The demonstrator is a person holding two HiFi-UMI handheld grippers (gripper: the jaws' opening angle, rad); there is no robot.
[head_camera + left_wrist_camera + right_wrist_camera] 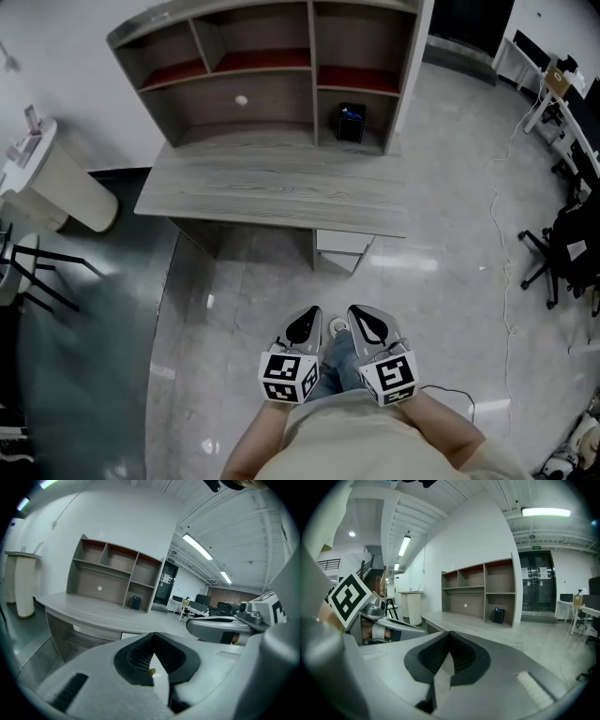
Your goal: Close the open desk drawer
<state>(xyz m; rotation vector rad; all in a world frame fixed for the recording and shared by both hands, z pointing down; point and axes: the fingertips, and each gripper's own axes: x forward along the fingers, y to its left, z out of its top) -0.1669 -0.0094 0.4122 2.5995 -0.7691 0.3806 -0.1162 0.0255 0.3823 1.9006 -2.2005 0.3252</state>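
Note:
A grey wooden desk (272, 192) with a shelf hutch (267, 70) stands ahead of me. Under its right end a white drawer (342, 242) sticks out a little from the pedestal. It also shows as a pale front (130, 633) below the desktop (89, 610) in the left gripper view. My left gripper (309, 317) and right gripper (358, 316) hang side by side, well short of the desk, above the person's legs. Both are shut with nothing between the pads. The left gripper (153, 638) sees the right one (220, 627) beside it. The right gripper (450, 635) points toward the desk (459, 620).
A white cylindrical stand (56, 183) is left of the desk, with a black rack (37, 277) below it. A small black box (352, 122) sits in the hutch. An office chair (562, 253), a floor cable (502, 244) and white tables (553, 89) are to the right.

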